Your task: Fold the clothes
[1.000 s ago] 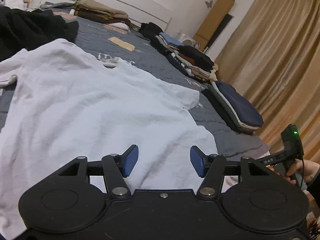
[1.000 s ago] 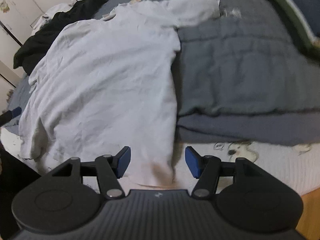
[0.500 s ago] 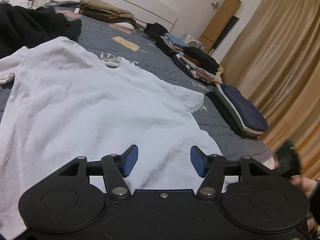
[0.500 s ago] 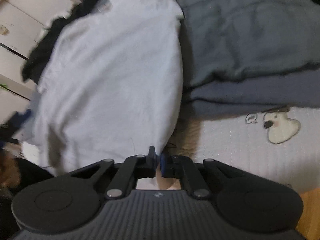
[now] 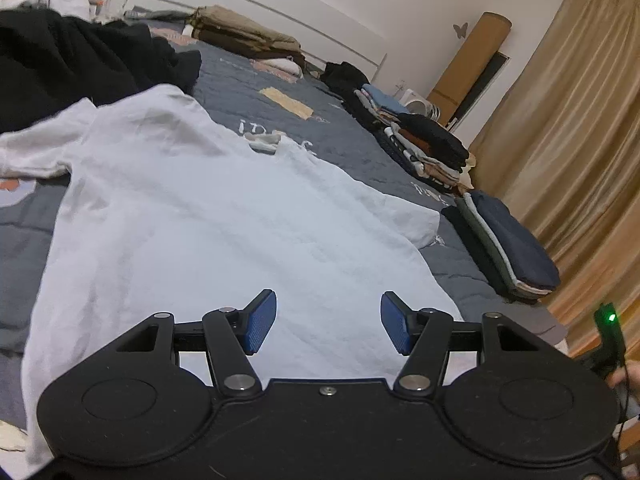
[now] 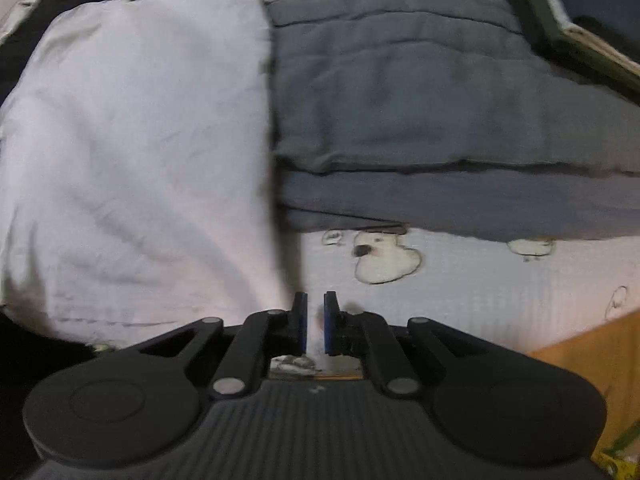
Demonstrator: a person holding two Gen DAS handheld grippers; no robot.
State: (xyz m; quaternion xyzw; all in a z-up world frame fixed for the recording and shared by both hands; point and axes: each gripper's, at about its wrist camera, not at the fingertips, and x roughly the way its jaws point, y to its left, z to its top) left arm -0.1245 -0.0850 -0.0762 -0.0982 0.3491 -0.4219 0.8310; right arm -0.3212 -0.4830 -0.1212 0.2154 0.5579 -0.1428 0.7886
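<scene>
A wrinkled white cotton T-shirt (image 5: 208,216) lies spread flat on the bed, over a quilted slate-grey bedspread (image 5: 256,92), reaching away from both hand-held grippers toward the headboard.

The left hand-held gripper (image 5: 328,322) hovers released over the near hem of the shirt, its blue pads (image 5: 260,322) standing well apart with only flat cloth showing between them; its jaws are opening slightly and nothing is pinched. Off to its right, at the edge of its view, a person's hand (image 5: 624,376) shows beside a black device with a green light.

The right hand-held gripper (image 6: 315,322) points steeply down at the bed's near edge. Its blue pads (image 6: 329,320) are drawn almost together, a narrow slit left between them, and the jaws are opening a touch. The near right corner of the shirt runs down to the left pad; the picture is blurred there, so I cannot tell whether the cloth is still caught between the pads.

To the right of that gripper the grey bedspread lies in thick folds, and below it a white sheet printed with cartoon animals (image 6: 384,260) covers the mattress side.

Beyond the left gripper, a heap of black clothing (image 5: 80,68) sits to the far left of the shirt, and stacks of folded clothes (image 5: 504,240) line the bedspread's right side, next to tan curtains (image 5: 560,152).
</scene>
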